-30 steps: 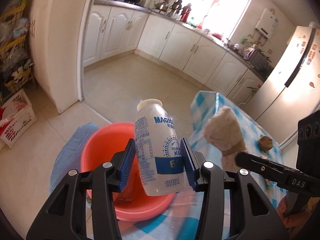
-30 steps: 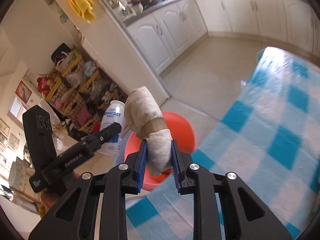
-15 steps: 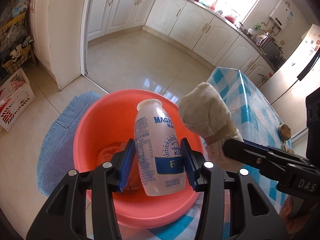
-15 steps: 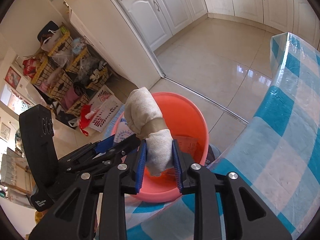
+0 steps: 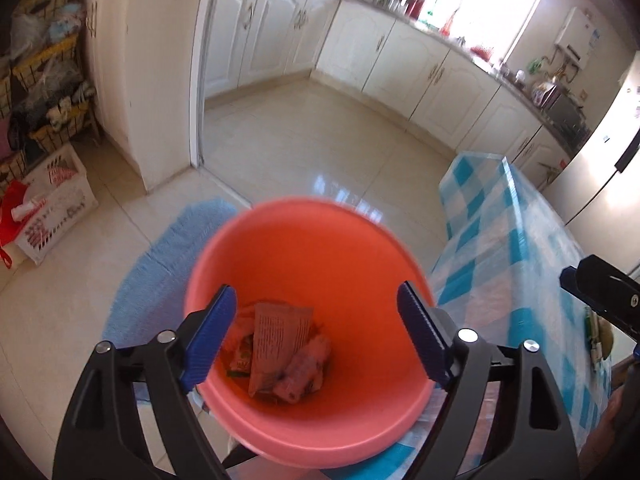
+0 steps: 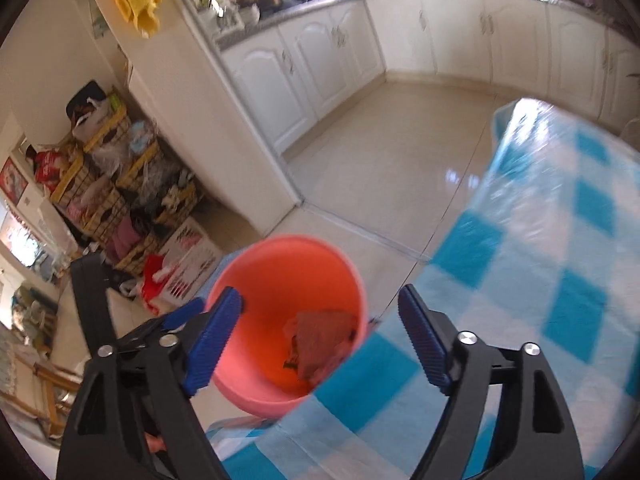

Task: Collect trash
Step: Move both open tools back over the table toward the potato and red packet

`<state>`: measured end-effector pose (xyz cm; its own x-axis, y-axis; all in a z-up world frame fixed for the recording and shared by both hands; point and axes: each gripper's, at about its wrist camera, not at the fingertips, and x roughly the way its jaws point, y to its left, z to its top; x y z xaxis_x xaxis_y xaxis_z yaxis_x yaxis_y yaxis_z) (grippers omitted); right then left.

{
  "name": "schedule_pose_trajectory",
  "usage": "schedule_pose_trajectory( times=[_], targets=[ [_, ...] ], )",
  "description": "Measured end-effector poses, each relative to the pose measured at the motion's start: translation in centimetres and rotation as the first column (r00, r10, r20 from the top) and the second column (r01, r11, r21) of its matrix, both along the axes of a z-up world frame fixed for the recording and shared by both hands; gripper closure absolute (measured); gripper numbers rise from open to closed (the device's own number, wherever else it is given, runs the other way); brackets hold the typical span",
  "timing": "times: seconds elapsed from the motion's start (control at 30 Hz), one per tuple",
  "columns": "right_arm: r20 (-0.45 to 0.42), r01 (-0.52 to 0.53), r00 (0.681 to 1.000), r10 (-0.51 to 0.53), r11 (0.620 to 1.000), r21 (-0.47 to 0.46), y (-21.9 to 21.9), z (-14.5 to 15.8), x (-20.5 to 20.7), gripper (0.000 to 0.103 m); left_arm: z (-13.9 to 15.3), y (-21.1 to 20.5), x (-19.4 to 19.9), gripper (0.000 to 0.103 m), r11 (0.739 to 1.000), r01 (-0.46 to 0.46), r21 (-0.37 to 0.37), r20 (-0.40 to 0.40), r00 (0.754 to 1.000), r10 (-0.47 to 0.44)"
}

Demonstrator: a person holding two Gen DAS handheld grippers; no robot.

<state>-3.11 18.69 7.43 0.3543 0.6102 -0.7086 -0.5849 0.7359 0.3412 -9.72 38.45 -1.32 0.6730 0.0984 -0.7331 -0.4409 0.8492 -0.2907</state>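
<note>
Half a second ago the left gripper (image 5: 316,334) clamped a white bottle and the right gripper (image 6: 320,334) a cloth-wrapped bundle; now both sets of blue pads stand wide apart, holding nothing.

The left wrist view looks straight down into the orange bucket (image 5: 280,240), lower centre of the frame, where the trash (image 5: 280,350) lies heaped on the bottom: a printed paper wrapper (image 5: 276,334) with its long axis running up and down the frame, and a pale crumpled lump (image 5: 306,368) just right of it. The bottle cannot be made out.

The right wrist view shows the bucket (image 6: 280,264) from the side, lower centre, beside the edge of the blue-checked tablecloth (image 6: 540,280), with only reddish paper (image 6: 320,336) visible inside.

A blue mat (image 5: 168,264) lies under the bucket on pale floor tiles (image 5: 320,148); white kitchen cabinets (image 5: 400,52) line the top.
</note>
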Motion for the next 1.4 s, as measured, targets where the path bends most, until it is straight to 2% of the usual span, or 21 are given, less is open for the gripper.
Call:
schedule_pose_trajectory(
  times=[0.13,0.3,0.47,0.57,0.67,0.83,1.07,1.27,1.4],
  targets=[
    [0.058,0.065,0.996,-0.066,0.998,0.025,-3.7,1.6,-0.9,0.015,2.8,-1.4,-1.1,0.013,0.997,0.042,0.064,0.062,0.997,-0.046],
    [0.112,0.110,0.987,-0.113,0.993,0.032,-7.8,2.6,-2.9,0.015,6.0,-5.2,-2.2,0.012,0.984,0.119,0.133,0.113,0.984,-0.135],
    [0.181,0.157,0.971,-0.158,0.987,0.018,-11.2,3.2,-5.3,0.015,8.1,-8.9,-3.0,0.012,0.971,0.181,0.156,0.136,0.970,-0.203],
    [0.215,0.193,0.957,-0.193,0.981,0.021,-13.5,3.3,-6.6,0.015,8.9,-11.4,-3.4,0.012,0.959,0.209,0.192,0.128,0.963,-0.236],
    [0.234,0.238,0.943,-0.237,0.971,0.024,-16.1,2.9,-7.8,0.015,9.3,-13.6,-3.7,0.011,0.949,0.253,0.189,0.119,0.953,-0.278],
    [0.222,0.317,0.922,-0.316,0.948,0.033,-21.0,2.1,-8.6,0.014,9.1,-17.0,-3.7,0.011,0.934,0.328,0.140,0.073,0.938,-0.340],
    [0.211,0.428,0.877,-0.432,0.901,0.065,-27.8,2.1,-8.8,0.012,8.8,-21.9,-3.9,0.011,0.891,0.434,0.137,0.035,0.896,-0.442],
    [0.117,0.526,0.834,-0.539,0.842,0.121,-34.8,1.2,-7.0,0.011,8.8,-25.7,-3.5,0.011,0.856,0.501,0.130,0.006,0.863,-0.506],
    [0.057,0.530,0.842,-0.537,0.842,0.106,-38.2,0.0,-4.7,0.011,9.0,-28.1,-2.9,0.011,0.832,0.540,0.125,-0.002,0.839,-0.544]
  ],
)
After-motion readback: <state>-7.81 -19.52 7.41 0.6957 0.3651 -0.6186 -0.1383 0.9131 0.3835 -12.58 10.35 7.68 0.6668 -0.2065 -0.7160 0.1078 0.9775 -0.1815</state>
